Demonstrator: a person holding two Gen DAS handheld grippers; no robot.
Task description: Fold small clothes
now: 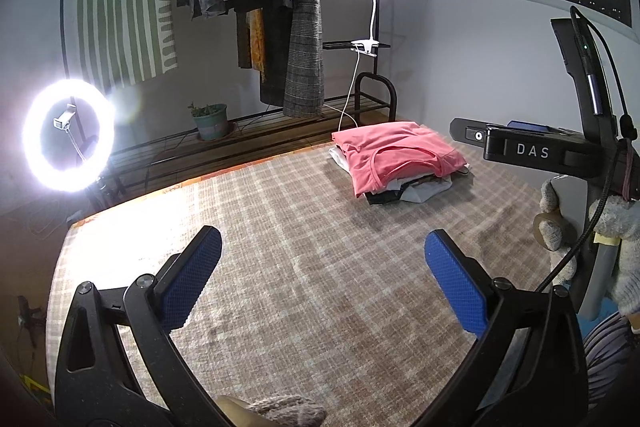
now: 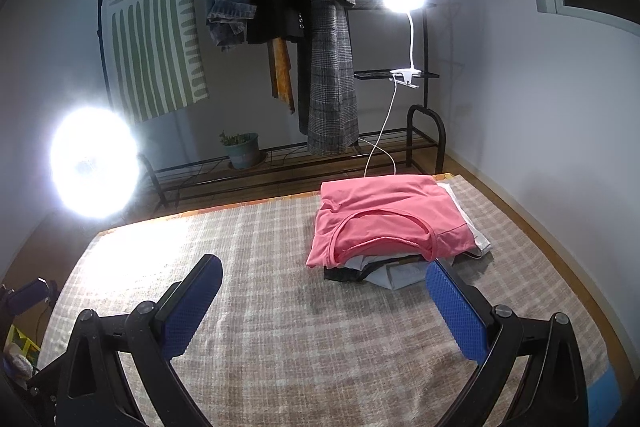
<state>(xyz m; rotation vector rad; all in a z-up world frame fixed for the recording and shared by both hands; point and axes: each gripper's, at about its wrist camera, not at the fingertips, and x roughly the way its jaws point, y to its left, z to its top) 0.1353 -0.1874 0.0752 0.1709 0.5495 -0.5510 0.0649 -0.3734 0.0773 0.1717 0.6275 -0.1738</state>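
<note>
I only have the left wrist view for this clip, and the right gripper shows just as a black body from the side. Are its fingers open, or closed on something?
Observer: The right wrist view shows the right gripper wide open, with nothing between its fingers.
Operator: Where is it relative to the folded pile?
Observer: It points at the pile topped by the pink top. One fingertip overlaps the pile's near edge in the picture, but I cannot tell if it is touching.
Operator: What lies past the right side of the bed? The gripper body hides it for me.
Observer: A strip of wooden floor, then the plain wall.
</note>
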